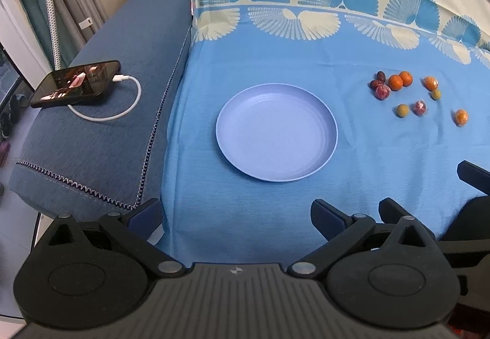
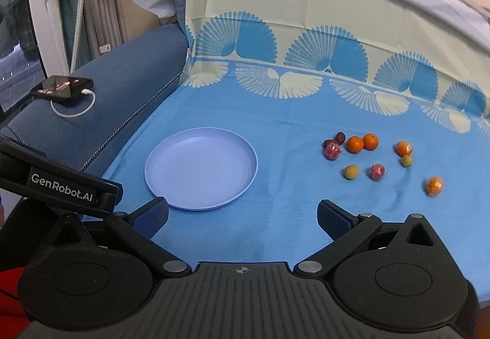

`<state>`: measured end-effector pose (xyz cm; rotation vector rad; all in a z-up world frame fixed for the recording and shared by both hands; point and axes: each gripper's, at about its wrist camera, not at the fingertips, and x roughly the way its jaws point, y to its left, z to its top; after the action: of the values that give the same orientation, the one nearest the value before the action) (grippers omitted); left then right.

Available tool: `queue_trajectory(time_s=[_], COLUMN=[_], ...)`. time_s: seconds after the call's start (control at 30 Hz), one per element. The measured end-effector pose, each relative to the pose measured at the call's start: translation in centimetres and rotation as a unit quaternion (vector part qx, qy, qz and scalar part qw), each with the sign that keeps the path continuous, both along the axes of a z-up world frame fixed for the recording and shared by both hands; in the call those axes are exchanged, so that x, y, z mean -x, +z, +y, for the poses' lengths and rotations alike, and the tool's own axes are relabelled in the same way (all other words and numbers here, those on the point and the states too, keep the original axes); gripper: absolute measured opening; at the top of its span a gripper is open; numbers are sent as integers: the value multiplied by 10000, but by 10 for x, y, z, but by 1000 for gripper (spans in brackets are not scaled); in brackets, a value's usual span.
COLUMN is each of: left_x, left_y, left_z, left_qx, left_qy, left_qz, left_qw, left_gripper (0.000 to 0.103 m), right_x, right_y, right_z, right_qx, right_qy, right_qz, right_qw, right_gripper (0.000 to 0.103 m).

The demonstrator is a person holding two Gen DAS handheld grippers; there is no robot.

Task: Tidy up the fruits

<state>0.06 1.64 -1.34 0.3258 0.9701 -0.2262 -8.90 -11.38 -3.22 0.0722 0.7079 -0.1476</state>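
An empty pale blue plate (image 1: 277,132) (image 2: 202,169) lies on the blue cloth. To its right several small fruits are scattered: two oranges (image 1: 400,80) (image 2: 363,143), dark red dates (image 1: 378,79) (image 2: 335,138), wrapped red fruits (image 1: 419,108) (image 2: 377,171), green-yellow ones (image 1: 402,110) (image 2: 351,172) and wrapped oranges (image 1: 461,117) (image 2: 434,186). My left gripper (image 1: 235,219) is open, short of the plate's near rim. My right gripper (image 2: 243,218) is open too, near the plate's front right, fruits ahead to the right. Neither holds anything.
A phone (image 1: 76,83) (image 2: 64,87) on a white charging cable rests on the dark blue sofa arm (image 1: 101,137) to the left. The patterned cloth (image 1: 306,14) rises up a backrest behind. The other gripper's body (image 2: 61,183) shows at the right wrist view's left edge.
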Motion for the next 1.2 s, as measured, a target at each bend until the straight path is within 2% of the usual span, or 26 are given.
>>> queue_trajectory(time_s=[0.1, 0.17, 0.27, 0.43, 0.53, 0.63, 0.7, 0.77, 0.8, 0.93, 1.03, 1.13, 1.2], left_x=[-11, -21, -39, -67, -88, -115, -132, -149, -157, -186, -199, -204, -200], left_y=[0, 2, 5, -7, -30, -62, -84, -110, -122, -157, -168, -175, -172], left_z=[-11, -24, -56, -130, -179, -226, -252, -277, -288, -319, -330, -338, -338], left_qx=[-15, 46, 107, 178, 266, 394, 417, 293, 220, 141, 150, -53, -67], left_qy=[-17, -70, -296, -941, -1266, -1445, -1488, -1489, -1463, -1311, -1477, -1580, -1633], left_qz=[35, 3, -74, -123, 52, 400, 545, 662, 705, 941, 1189, 1162, 1001], left_qw=[10000, 10000, 9995, 9953, 9916, 9879, 9865, 9862, 9865, 9868, 9817, 9806, 9815], left_gripper=[103, 103, 103, 103, 103, 103, 103, 103, 103, 103, 103, 102, 86], right_x=[-6, -10, -11, -19, -27, -43, -54, -67, -72, -89, -93, -92, -90], right_y=[-7, -13, -22, -54, -81, -109, -128, -145, -151, -171, -177, -177, -175], right_z=[-17, -40, -91, -184, -219, -252, -274, -294, -303, -327, -329, -326, -325], right_qx=[-185, -142, 3, -11, 1, 138, 32, -104, -111, 105, 106, 153, 96], right_qy=[-267, -581, -1433, -2701, -2916, -3337, -3426, -3451, -3484, -3592, -3632, -3638, -3581], right_qz=[-65, -235, -579, -282, -14, 97, 196, 323, 353, 435, 417, 382, 289], right_qw=[9995, 9979, 9880, 9624, 9565, 9425, 9393, 9380, 9366, 9322, 9307, 9306, 9332], right_gripper=[103, 103, 103, 103, 102, 102, 100, 84, 82, 83, 88, 87, 69])
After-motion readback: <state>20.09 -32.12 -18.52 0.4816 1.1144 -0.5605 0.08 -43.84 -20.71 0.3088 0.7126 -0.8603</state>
